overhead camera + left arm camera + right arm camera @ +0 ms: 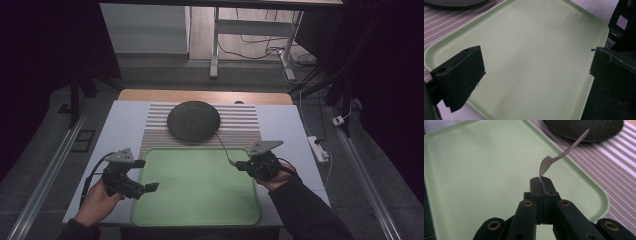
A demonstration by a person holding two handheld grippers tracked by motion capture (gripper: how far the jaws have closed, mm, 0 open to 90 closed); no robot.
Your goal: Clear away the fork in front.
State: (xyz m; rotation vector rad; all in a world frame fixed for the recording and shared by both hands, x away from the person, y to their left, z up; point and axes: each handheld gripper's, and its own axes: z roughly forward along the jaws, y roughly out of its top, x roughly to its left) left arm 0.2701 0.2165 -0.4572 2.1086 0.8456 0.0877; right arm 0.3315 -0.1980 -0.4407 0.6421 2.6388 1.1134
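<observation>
A thin metal utensil [225,147], a spoon or fork, is held by its broad end in my right gripper [241,164], which is shut on it over the right edge of the pale green tray [200,192]. In the right gripper view the utensil [566,151] rises from the gripper [541,179], its handle pointing toward the dark round plate [584,127]. The plate [193,120] sits on a striped mat [240,125] behind the tray. My left gripper [146,175] is open at the tray's left edge, with bare tray [536,37] between its jaws and nothing in them [536,62].
The tray and mat lie on a white tabletop [120,125] with a wooden strip [205,95] along its back edge. A white power strip [318,148] lies off the table's right side. Beyond the table are metal desk legs [215,50] and floor cables.
</observation>
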